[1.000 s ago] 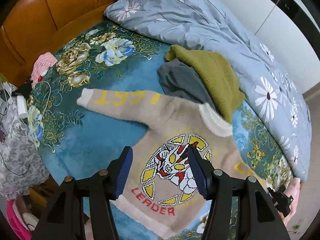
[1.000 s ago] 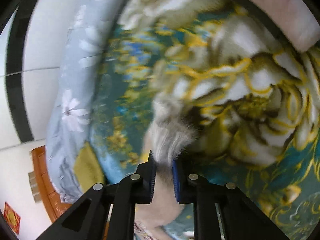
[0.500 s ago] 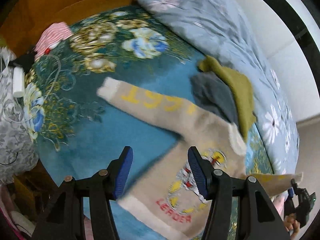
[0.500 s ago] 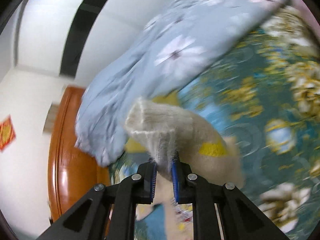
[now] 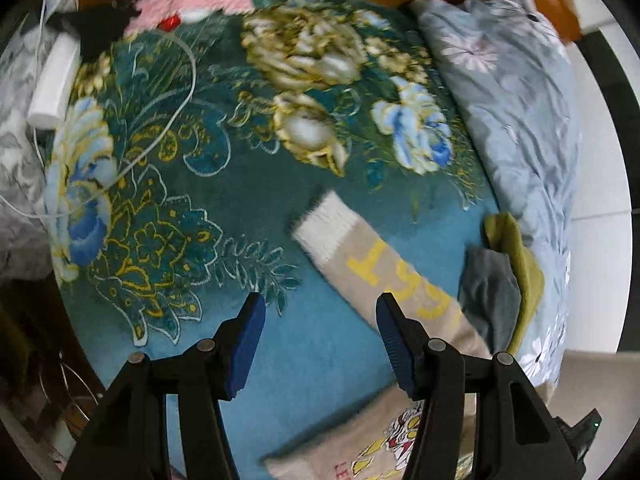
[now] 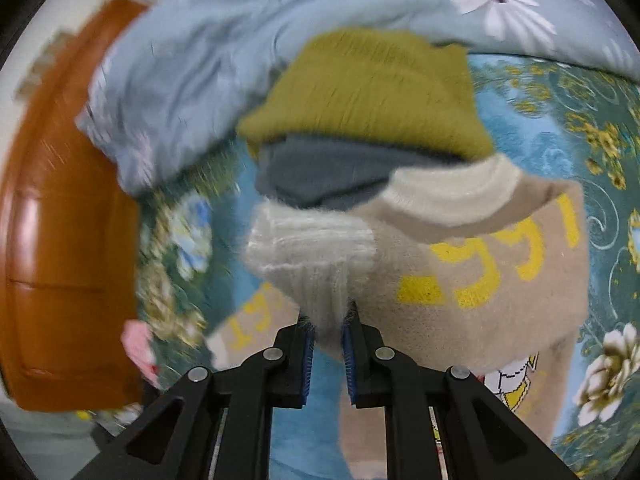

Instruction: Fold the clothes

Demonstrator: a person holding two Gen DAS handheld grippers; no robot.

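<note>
The sleeve cuff (image 6: 312, 252) is pinched by the right gripper (image 6: 327, 354), mid-frame. It should be laid flat across the sweater (image 6: 500, 280). The left gripper (image 5: 320, 344) is held open.

- The beige sweater (image 6: 480, 280) is fuzzy knit with a hairy white ribbed cuff (image 6: 312, 248).
- The teal blanket (image 5: 240, 200) looks plush and matt.
- The headboard (image 6: 60, 240) is glossy wood.
- The grey-blue duvet (image 5: 520, 120) is smooth, creased cloth.
- The gripper pads (image 5: 248, 344) are ridged blue.

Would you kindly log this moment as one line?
left tool open, empty | right tool shut on sweater cuff | other sleeve flat on blanket
</note>
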